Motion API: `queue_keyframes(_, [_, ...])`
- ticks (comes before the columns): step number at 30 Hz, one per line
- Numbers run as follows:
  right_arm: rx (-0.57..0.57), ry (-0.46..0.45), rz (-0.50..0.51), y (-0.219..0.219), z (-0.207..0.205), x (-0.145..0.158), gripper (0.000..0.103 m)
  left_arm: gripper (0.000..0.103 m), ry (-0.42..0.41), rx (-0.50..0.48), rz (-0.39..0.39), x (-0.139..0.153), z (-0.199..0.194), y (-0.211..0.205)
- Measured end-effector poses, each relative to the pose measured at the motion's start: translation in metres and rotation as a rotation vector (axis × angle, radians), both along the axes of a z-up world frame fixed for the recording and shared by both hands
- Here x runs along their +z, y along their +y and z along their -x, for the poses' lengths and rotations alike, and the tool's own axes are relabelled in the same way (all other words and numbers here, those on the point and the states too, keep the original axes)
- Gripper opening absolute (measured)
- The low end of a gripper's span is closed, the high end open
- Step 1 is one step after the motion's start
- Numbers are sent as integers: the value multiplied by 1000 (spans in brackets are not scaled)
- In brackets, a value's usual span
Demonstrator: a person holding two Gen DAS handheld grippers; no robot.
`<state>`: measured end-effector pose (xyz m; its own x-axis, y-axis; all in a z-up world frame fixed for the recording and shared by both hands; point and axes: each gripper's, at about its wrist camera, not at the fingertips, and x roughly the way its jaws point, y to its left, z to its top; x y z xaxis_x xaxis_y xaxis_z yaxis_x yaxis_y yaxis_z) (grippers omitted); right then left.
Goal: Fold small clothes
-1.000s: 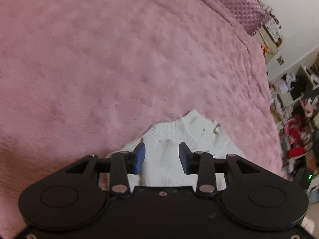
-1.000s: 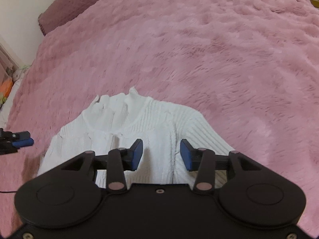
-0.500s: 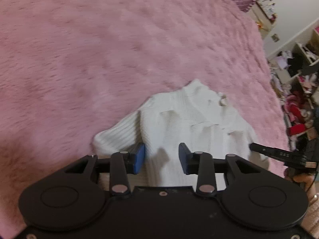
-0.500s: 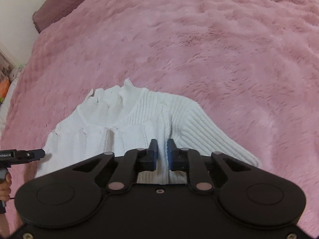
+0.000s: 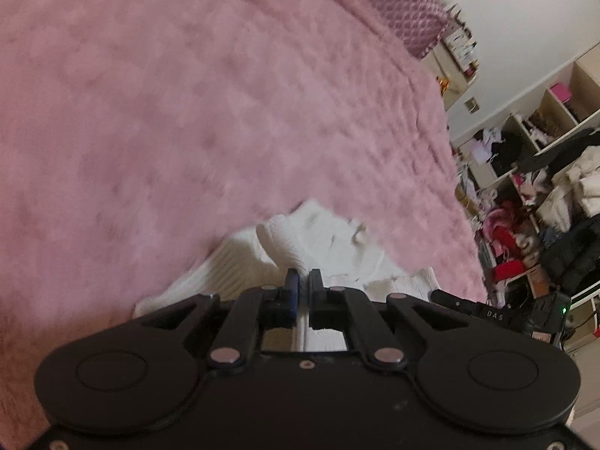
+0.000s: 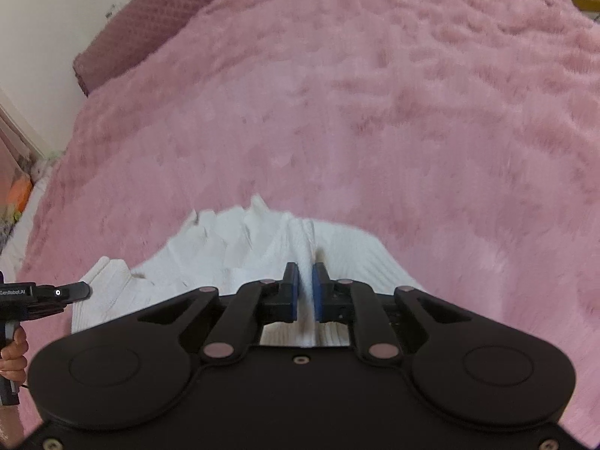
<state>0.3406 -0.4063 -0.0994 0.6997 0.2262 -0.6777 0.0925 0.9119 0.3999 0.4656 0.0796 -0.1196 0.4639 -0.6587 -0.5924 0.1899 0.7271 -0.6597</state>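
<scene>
White sweater (image 6: 262, 247) (pinched) on blanket (image 6: 375, 112)

Pink fluffy blanket (image 5: 225, 120) covers the bed; mauve quilted pillow (image 5: 408, 11) at its far end; cluttered shelves (image 5: 540, 172) beside the blanket's edge.

The pink blanket (image 6: 375, 112) looks like plush fleece, really fuzzy and matt, with a soft tufted pile. The white sweater (image 6: 262, 247) is chunky ribbed knit, matt too, with the ribs pretty clear on the sleeve. Both the left gripper (image 5: 303, 281) and right gripper (image 6: 305, 277) are smooth black plastic with a slight sheen, small shiny metal pins at the joints and blue pads that look rubbery. The mauve pillow (image 6: 157, 11) behind has bumpy dotted cloth.
</scene>
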Motion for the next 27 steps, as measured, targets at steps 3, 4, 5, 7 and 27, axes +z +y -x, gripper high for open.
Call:
queue_keyframes(3, [-34, -33, 24, -5, -6, 7, 8, 2, -32, 18, 26, 6, -7, 0])
queue_keyframes(4, [-44, -39, 13, -8, -8, 8, 8, 2, -39, 20, 36, 8, -9, 0])
queue_keyframes(5, [-53, -39, 7, -10, -11, 8, 8, 2, -42, 23, 38, 9, -11, 0])
queue_keyframes(7, [-73, -25, 13, -14, -16, 4, 8, 2, -33, 35, 8, 7, -17, -4])
queue_keyframes(27, [35, -141, 177, 21, 5, 11, 48, 26, -109, 47, -128, 9, -3, -23])
